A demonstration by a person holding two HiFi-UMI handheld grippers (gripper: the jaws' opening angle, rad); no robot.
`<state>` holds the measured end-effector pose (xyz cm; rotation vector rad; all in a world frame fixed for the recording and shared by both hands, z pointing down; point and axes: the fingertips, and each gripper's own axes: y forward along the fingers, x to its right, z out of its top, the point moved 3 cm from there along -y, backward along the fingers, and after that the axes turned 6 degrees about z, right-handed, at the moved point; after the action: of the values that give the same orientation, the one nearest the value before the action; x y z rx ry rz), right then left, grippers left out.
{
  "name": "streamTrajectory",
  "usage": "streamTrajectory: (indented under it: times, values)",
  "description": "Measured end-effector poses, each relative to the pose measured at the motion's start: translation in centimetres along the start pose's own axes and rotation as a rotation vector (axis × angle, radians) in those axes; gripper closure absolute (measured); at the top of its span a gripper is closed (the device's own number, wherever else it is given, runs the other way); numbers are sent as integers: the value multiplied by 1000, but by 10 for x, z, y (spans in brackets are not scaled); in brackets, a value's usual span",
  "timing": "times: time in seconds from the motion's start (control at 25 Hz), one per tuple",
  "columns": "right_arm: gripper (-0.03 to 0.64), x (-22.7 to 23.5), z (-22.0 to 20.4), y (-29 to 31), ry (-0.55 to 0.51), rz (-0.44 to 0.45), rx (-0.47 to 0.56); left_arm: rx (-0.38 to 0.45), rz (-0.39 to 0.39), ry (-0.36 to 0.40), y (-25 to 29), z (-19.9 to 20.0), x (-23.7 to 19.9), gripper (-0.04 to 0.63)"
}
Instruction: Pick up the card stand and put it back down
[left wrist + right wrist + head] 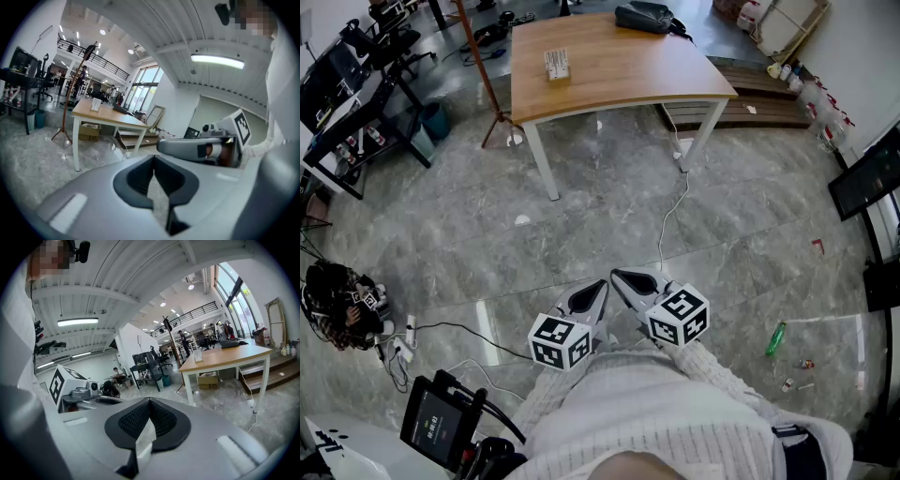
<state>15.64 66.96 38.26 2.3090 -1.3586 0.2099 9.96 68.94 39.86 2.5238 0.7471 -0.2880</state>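
Note:
The card stand (556, 65) is a small clear holder with printed cards, standing on the wooden table (609, 70) far ahead of me. It shows small on the tabletop in the left gripper view as the card stand (95, 104) and in the right gripper view as the card stand (198, 355). My left gripper (598, 291) and right gripper (622, 278) are held side by side close to my body, well short of the table. Both are shut with nothing between their jaws.
A dark bag (649, 16) lies at the table's far right. A tripod leg (487, 89) stands by the table's left corner. A white cable (667, 220) runs across the grey floor. A green bottle (776, 338) lies at right, desks with gear (347, 94) at left.

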Motion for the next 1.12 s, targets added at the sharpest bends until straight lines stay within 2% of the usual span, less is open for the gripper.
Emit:
streamTrajectory:
  times: [0.24,0.44,0.6,0.92,1.12]
  values:
    - [617,29,7,12,17,-7,13,9,4,-7,25,12,-17,588]
    - [617,66,24,45,11,-13,11,1,6,-3,59,29,-56,588]
    - [617,104,50,84,11,-23,11,14,6,8,91,66,-100,588]
    - [617,189,140,169,5,-81,39,23,-20,35,153,164,-197,588]
    - [617,223,159,207,21,-101,49,32,-19,40,185,193,-240,588]
